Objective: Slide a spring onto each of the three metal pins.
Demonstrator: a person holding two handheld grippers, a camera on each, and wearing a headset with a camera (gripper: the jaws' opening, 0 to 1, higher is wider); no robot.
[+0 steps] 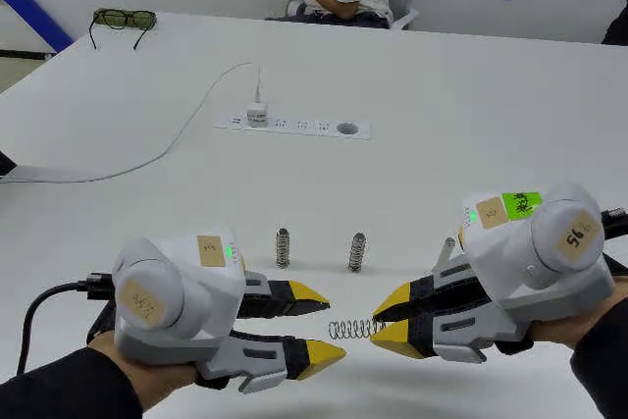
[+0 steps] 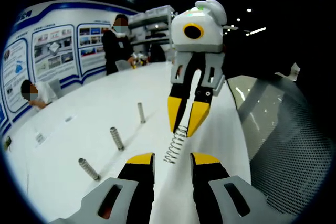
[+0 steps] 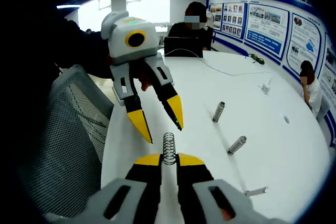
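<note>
Two grippers face each other tip to tip, low over the white desk.
The right gripper has its jaws pinched on one end of a level spring, whose free end sits at the left gripper's parted jaws. Beyond the jaws stand a spring-clad pin and a second spring-clad pin; a bare pin rises behind the right jaws.

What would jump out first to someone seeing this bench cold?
In the foreground, a spring hangs level between two facing grippers: the right gripper is shut on one end, and the left gripper is open at the other. Just behind stand two sprung pins, upright and side by side. One bare pin stands beyond them, close to the right gripper.
</note>
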